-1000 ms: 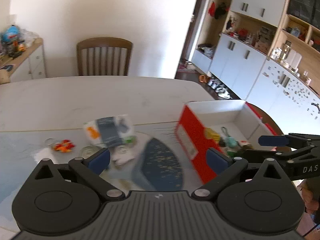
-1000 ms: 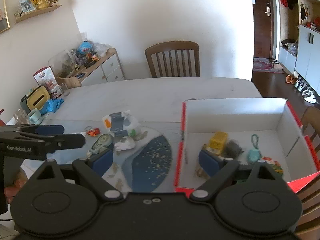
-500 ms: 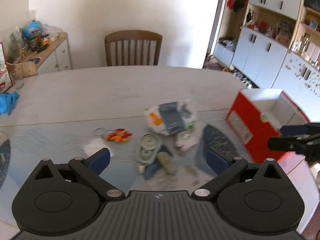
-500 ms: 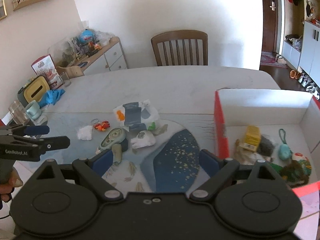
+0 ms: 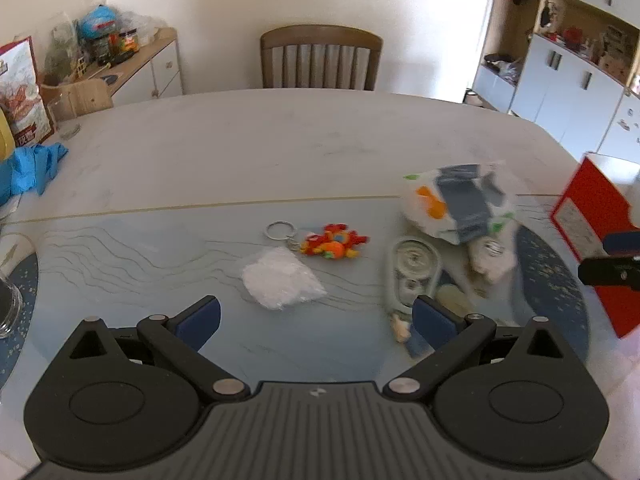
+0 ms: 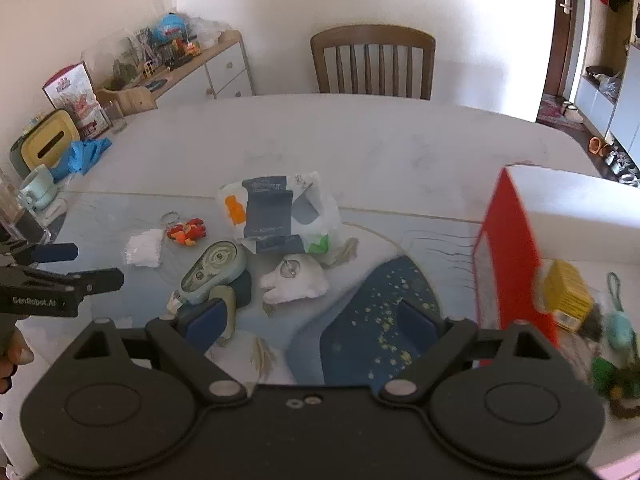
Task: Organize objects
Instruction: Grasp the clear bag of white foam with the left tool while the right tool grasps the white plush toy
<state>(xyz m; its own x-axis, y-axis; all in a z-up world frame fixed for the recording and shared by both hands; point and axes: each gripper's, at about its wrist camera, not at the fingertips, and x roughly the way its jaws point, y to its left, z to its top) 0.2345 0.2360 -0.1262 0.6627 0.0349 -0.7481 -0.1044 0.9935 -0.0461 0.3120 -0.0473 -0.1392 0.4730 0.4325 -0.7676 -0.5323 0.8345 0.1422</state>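
Observation:
Loose items lie on the table mat: a white crumpled packet (image 5: 282, 279), a red-orange toy keychain (image 5: 332, 242), a grey-green tape dispenser (image 5: 412, 266), a printed plastic bag (image 5: 460, 204) and a white plush piece (image 6: 294, 280). A red box with white inside (image 6: 510, 248) stands at the right and holds several small items. My left gripper (image 5: 316, 318) is open and empty above the mat, just short of the packet. My right gripper (image 6: 312, 318) is open and empty near the dispenser (image 6: 214, 266) and the blue mat patch. The left gripper also shows at the left edge of the right wrist view (image 6: 76, 266).
A wooden chair (image 5: 320, 58) stands at the table's far side. A sideboard (image 6: 200, 68) with clutter is at the back left. A blue cloth (image 5: 32, 168), a glass (image 5: 8, 300), a mug (image 6: 38, 188) and a yellow box (image 6: 46, 140) sit on the left part of the table.
Both grippers have swung left, away from the red box and toward the loose items. The box has slid to the right edge of both views. Both stay open.

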